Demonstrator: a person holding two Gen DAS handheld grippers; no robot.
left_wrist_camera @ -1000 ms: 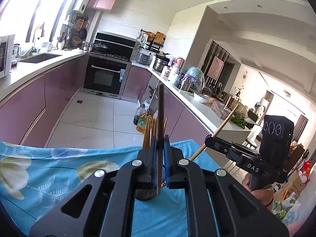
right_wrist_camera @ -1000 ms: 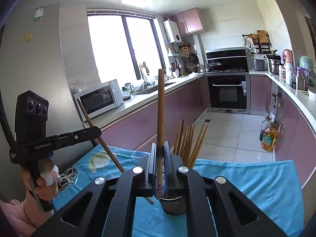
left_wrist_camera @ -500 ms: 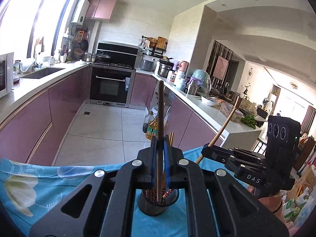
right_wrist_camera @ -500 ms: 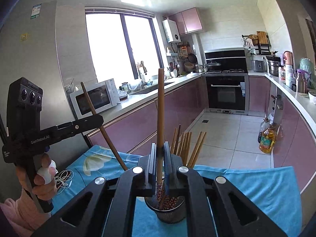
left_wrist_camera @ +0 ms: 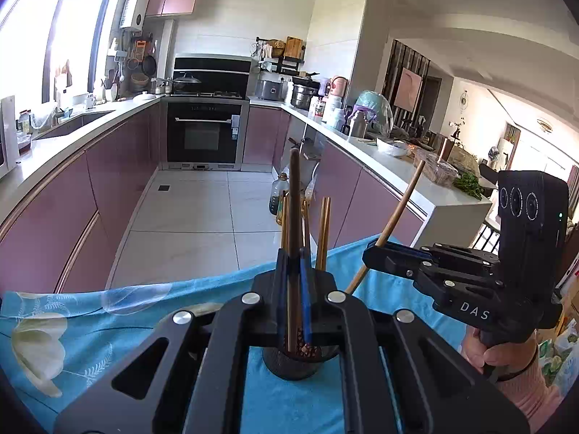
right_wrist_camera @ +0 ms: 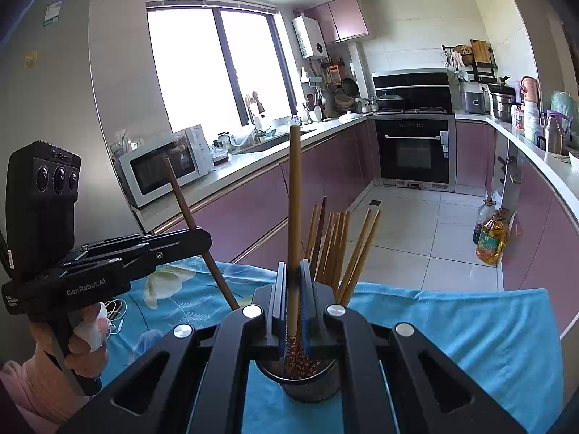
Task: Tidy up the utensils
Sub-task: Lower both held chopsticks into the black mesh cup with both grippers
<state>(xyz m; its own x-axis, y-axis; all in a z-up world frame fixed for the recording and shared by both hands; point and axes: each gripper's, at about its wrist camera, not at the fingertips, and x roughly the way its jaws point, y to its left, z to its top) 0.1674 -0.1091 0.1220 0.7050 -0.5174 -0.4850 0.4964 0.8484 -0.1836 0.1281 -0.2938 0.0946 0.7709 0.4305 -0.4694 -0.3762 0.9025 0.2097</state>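
Note:
A dark mesh utensil cup [left_wrist_camera: 291, 363] [right_wrist_camera: 300, 379] stands on the blue floral cloth [left_wrist_camera: 90, 325] and holds several wooden chopsticks [right_wrist_camera: 336, 249]. My left gripper [left_wrist_camera: 294, 278] is shut on a dark brown chopstick [left_wrist_camera: 294, 195], upright, its lower end over the cup mouth. My right gripper [right_wrist_camera: 293, 289] is shut on a lighter wooden chopstick [right_wrist_camera: 294, 195], its patterned tip inside the cup. Each gripper shows in the other's view, the right one [left_wrist_camera: 372, 251] and the left one [right_wrist_camera: 206, 240], each with its chopstick slanting.
The cloth-covered table's far edge [right_wrist_camera: 434, 289] borders a kitchen aisle. Purple cabinets line both sides with an oven [left_wrist_camera: 206, 132] at the end. Oil bottles [right_wrist_camera: 489, 238] stand on the floor. A microwave [right_wrist_camera: 163, 166] sits on the left counter. White earphones [right_wrist_camera: 117, 313] lie on the cloth.
Both grippers have risen and tilted down over the cup, which now shows its mouth below the jaws. Both chopstick tips have come down toward the cup.

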